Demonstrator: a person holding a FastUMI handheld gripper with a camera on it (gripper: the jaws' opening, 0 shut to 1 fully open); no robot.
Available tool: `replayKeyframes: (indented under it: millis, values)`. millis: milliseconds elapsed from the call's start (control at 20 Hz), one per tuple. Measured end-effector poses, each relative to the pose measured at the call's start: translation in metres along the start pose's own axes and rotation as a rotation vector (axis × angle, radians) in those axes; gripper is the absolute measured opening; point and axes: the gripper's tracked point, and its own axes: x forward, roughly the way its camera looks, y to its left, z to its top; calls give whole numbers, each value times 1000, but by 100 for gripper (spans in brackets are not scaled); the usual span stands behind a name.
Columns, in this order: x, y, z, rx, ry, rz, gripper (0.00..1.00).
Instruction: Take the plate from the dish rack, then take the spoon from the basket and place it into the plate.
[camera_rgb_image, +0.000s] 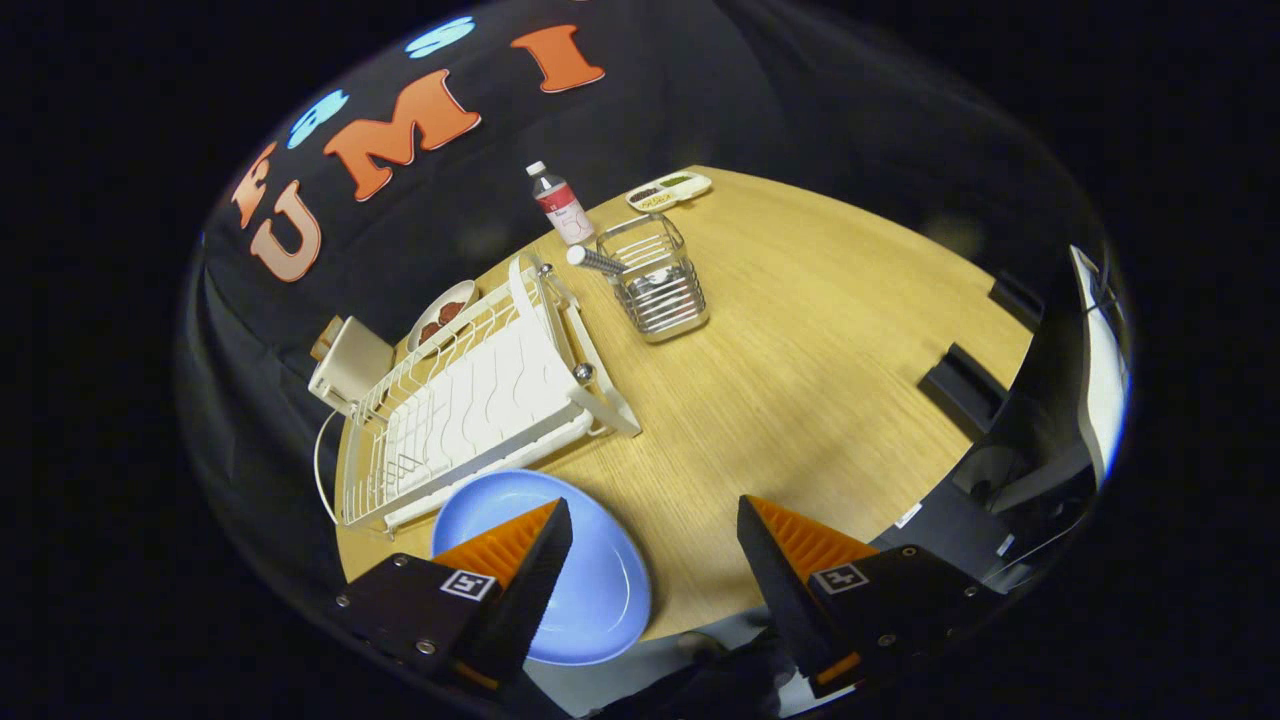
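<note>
A light blue plate (590, 580) lies flat on the wooden table (800, 380), just in front of the white dish rack (470, 400), partly under one of my fingers. My gripper (655, 520) hovers above the table's near edge, open, with nothing between its fingers. Beyond the rack stands a wire basket (660, 280) with a spoon (598, 261) in it; the spoon's handle sticks out over the basket's rim toward the rack.
A bottle (560, 205) with a red label stands behind the basket. A small white tray (668, 190) sits at the table's far edge. A bowl (442, 312) with dark contents and a beige box (350, 368) lie behind the rack.
</note>
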Motion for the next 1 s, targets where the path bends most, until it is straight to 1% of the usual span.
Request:
replayKeyframes:
  millis: [100, 350, 500, 800, 900, 1000]
  values:
    - [-4, -6, 17, -53, -46, -23, 99]
    - [-8, -15, 69, -139, -170, -57, 99]
    - [-9, -14, 98, -195, -230, -57, 99]
    - [5, 12, 154, -406, -385, -52, 99]
    - [17, 22, 162, -461, -390, -45, 99]
    - [33, 30, 162, -488, -368, -26, 98]
